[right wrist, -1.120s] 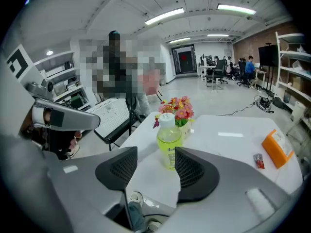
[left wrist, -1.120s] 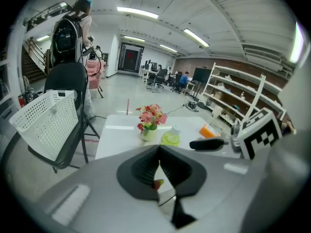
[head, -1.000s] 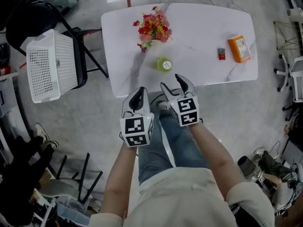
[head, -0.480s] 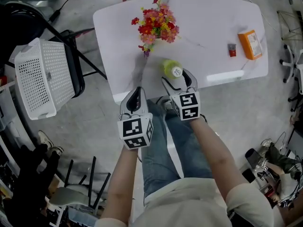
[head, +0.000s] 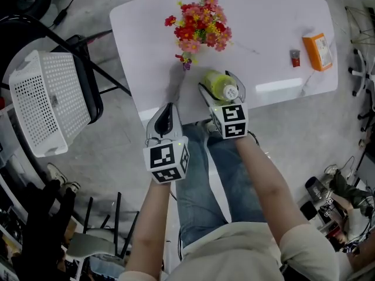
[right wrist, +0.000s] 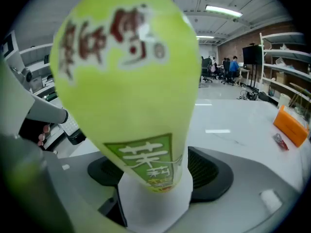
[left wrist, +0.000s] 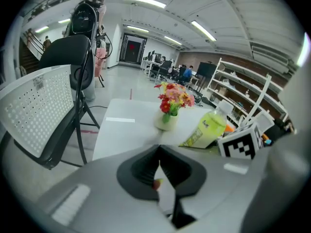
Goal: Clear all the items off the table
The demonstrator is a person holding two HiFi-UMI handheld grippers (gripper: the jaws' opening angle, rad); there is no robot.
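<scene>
Standing near the front edge of the white tabletop (head: 263, 28), the green bottle (head: 218, 84) is between the fingers of the right gripper (head: 222, 89). Those fingers have just been opening and are spread wide, not pressing on it. The left gripper (head: 169, 108) hangs by the tabletop's edge, its fingers clenched on nothing. Flowers (head: 199, 25), an orange box (head: 318, 50) and a small red packet (head: 295, 58) are there too.

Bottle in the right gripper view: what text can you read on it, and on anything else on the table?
"茉莉": white characters on the green panel of the bottle.
Red characters higher on the bottle: too blurred to read.
Orange box: print too small to read.
</scene>
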